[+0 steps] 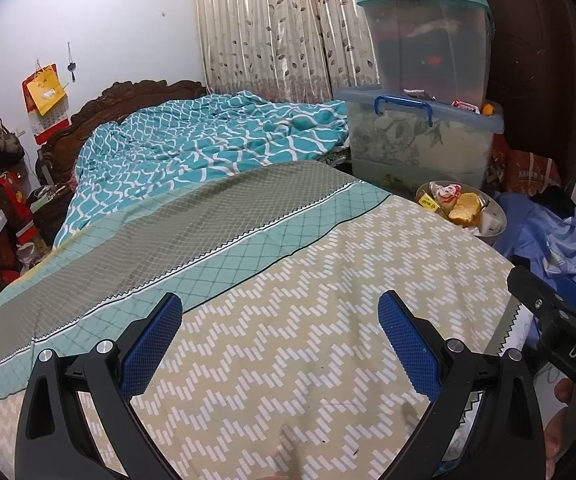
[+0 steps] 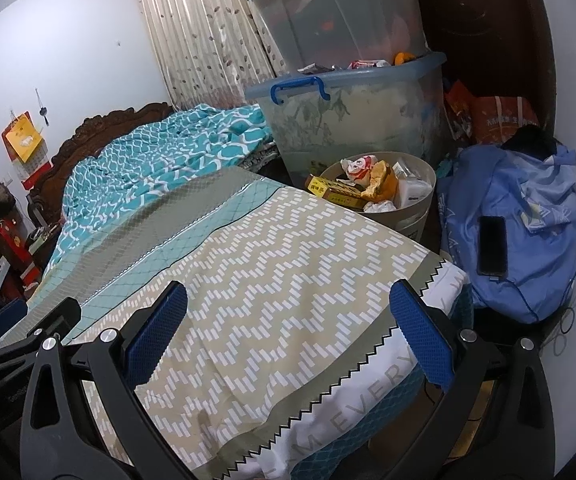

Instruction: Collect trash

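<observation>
Bedspread (image 2: 272, 280) looks bare from my seat; both tongs, left (image 1: 280, 344) and right (image 2: 288, 332), hang released, grasping nothing. Trash (image 2: 368, 184) apparently sits collected in the bin (image 2: 420, 216) beside the bed.

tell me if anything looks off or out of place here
The bin beside the bed is heaped above its rim with wrappers and boxes. A phone lies on a blue cloth pile on the floor. Snack wrappers sit loose on the lower storage box lid.
</observation>
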Demonstrator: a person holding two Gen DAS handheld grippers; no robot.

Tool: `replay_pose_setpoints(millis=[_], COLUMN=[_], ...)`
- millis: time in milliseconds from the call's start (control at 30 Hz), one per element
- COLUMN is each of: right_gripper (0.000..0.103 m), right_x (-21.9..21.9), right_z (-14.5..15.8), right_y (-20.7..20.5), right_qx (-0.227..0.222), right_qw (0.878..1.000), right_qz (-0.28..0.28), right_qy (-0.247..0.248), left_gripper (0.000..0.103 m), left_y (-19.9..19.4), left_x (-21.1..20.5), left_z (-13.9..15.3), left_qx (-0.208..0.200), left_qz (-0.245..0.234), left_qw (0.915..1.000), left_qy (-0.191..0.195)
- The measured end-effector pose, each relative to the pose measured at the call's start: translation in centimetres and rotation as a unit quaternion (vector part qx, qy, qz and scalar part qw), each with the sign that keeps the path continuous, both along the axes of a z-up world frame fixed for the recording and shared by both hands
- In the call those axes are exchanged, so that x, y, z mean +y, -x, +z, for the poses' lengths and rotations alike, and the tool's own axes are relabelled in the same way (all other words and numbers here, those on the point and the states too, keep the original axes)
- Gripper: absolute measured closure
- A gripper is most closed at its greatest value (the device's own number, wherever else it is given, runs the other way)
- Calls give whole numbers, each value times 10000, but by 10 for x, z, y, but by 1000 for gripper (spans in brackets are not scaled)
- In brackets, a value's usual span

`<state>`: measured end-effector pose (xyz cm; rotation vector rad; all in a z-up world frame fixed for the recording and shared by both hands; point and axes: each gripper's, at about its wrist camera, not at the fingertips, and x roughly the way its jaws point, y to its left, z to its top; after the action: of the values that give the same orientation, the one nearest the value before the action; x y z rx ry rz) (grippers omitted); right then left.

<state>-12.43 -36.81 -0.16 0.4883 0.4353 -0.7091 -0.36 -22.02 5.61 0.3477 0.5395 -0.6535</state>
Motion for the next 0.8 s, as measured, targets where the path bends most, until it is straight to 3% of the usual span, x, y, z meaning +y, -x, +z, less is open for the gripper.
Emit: replay_pose_setpoints(millis=[800], right_gripper=[3], right_x=[12], right_z=[10], right_y=[1], right_qx=[-195], right_qw=[9997], right_qz=[152], right_qy=[-42], left_gripper=[9], left_y=[7], left_x=[11], left_z=[6], left_qx=[12], left_qz=[114], left_qw=[9999], left_qy=[15])
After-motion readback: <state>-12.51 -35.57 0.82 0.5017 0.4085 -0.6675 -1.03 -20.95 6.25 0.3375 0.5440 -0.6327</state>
